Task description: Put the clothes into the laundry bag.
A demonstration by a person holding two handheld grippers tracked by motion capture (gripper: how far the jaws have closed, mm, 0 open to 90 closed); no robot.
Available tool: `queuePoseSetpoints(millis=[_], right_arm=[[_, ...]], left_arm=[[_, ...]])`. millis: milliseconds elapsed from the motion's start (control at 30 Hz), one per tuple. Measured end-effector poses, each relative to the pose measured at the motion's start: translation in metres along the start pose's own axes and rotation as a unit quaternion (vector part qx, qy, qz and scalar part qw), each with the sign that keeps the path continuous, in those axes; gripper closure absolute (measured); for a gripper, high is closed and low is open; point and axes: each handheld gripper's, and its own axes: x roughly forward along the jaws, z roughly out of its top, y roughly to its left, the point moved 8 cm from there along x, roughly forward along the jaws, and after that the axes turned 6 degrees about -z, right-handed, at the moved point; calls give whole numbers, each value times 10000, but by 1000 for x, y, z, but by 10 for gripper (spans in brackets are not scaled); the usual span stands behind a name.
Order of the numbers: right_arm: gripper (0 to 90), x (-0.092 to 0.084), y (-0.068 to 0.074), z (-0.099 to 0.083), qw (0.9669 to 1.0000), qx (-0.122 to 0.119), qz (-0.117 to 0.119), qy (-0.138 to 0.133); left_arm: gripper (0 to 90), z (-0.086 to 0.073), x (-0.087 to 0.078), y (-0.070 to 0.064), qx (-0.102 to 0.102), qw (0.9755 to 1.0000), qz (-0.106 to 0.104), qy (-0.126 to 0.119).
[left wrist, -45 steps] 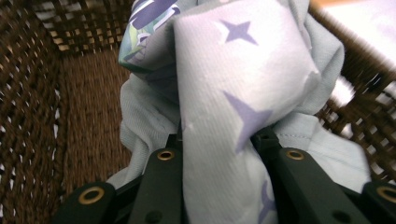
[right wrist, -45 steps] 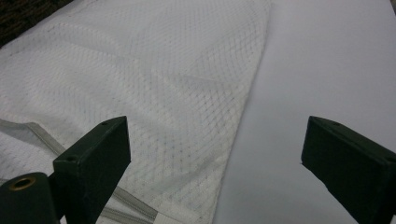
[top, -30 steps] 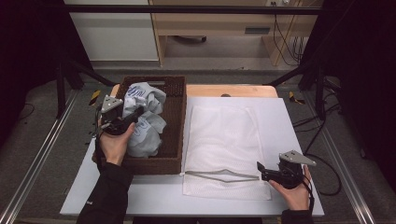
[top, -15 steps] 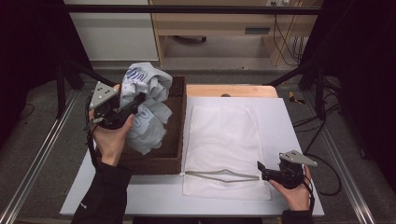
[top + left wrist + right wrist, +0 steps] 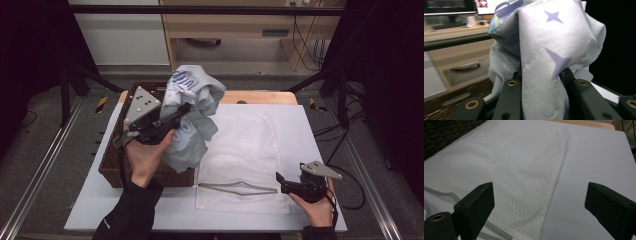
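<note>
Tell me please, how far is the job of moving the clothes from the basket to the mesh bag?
Done: the left hand-held gripper has the star-print garment clamped and raised above the wicker basket. In hand: carrying it toward the white mesh bag. Left: putting it inside; the right hand-held gripper waits open by the bag's opening.

The cloth [image 5: 554,50] is pale grey-blue with purple stars. The mesh bag [image 5: 245,150] is white with a diamond weave and grey edging. The basket [image 5: 112,167] is dark brown wicker; the tabletop [image 5: 305,130] is white.
</note>
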Motion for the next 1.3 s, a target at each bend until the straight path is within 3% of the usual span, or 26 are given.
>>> queuePoseSetpoints(millis=[133,300,533,667,867,1100,1167,1267,1300], right_arm=[[93,0,-2,0,10000,-19,-31,-4],[101,0,-4,-1,9999,-72,-107,-11],[101,0,-11,-2,9998,-33,-183,-15],[102,0,-14,-3,9997,-29,-232,-22],[111,1,-15,-6,9996,-39,-267,46],[115,1,-16,-7,9997,-19,-248,87],[115,1,-17,-6,9996,-2,-261,45],[125,0,-20,-6,9995,51,-302,-15],[128,0,-21,-6,9995,41,-319,-16]], left_arm=[[708,-1,16,-28,29,9995,-320,57],[706,-11,39,-55,115,9980,-596,193],[706,-43,79,-86,137,9943,-896,559],[705,-73,104,-101,141,9894,-1123,911],[748,-111,132,-113,41,9833,-1262,1314],[781,-153,156,-128,79,9759,-1365,1699],[765,-163,160,-130,63,9738,-1402,1788],[673,-181,165,-131,127,9713,-1357,1951],[641,-187,167,-131,143,9694,-1348,2048]])
